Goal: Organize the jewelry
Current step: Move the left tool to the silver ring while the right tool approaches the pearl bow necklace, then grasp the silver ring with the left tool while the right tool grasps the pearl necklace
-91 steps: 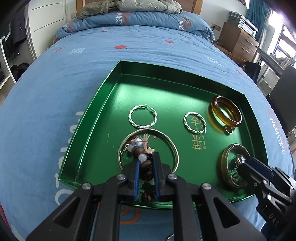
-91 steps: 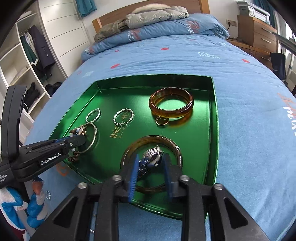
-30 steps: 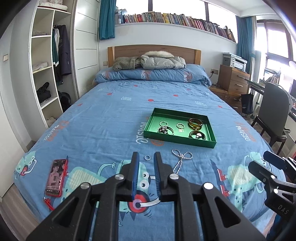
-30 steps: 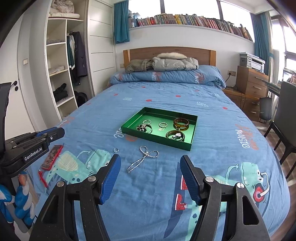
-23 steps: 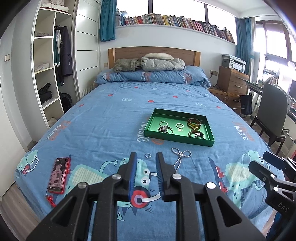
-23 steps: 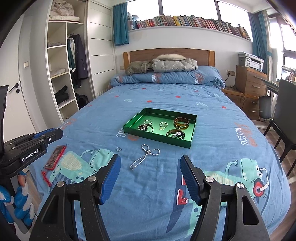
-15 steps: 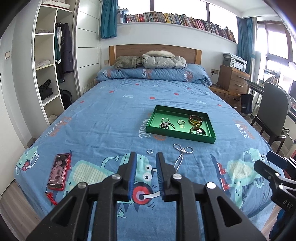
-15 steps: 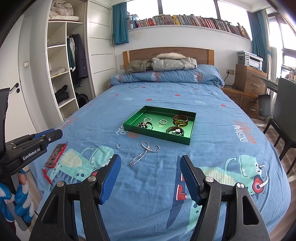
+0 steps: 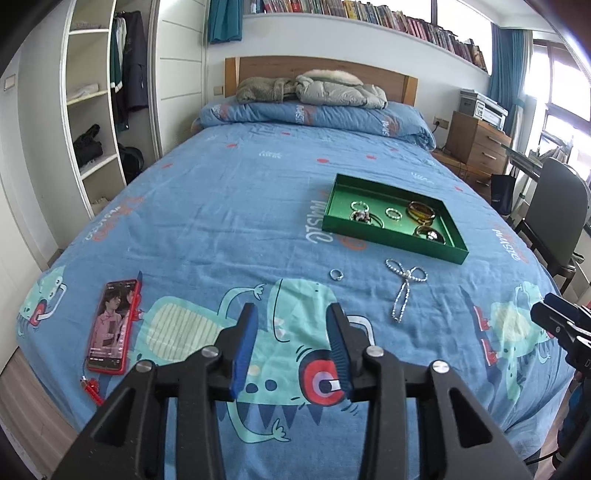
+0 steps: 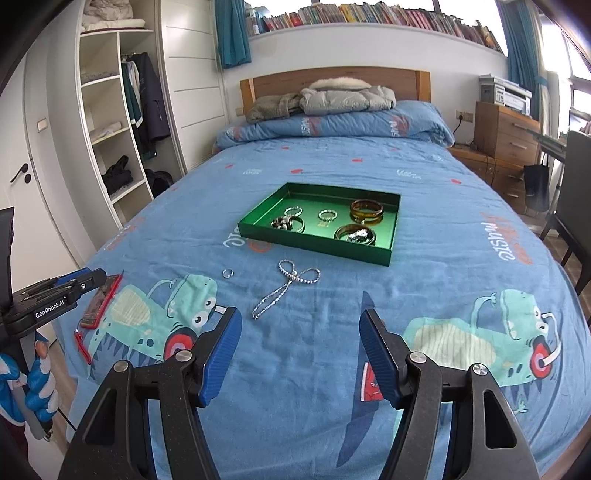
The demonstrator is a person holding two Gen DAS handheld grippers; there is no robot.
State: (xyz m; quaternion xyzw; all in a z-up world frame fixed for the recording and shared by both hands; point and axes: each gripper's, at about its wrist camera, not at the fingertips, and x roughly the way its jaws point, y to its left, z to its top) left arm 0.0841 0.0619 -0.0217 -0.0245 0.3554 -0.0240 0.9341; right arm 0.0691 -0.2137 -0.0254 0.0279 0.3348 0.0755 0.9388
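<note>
Read "GenRobot.AI", white on the black body of the left gripper (image 10: 61, 291), in the right wrist view. Seen on the blue bedspread (image 10: 424, 177): large "MUSTE" in orange-and-white letters near its right edge, upside down to the camera; same word partly covered beside the near left corner of the green tray (image 10: 384, 254), only the end letters showing. Same print repeated on the folded duvet (image 10: 332, 123) at the headboard, too small to confirm letter by letter. Gold characters on the tray floor under the jewelry: not legible. Book spines on the high shelf (image 10: 369, 14): titles too small. Phone (image 9: 110, 328) screen: picture only, no legible text.
</note>
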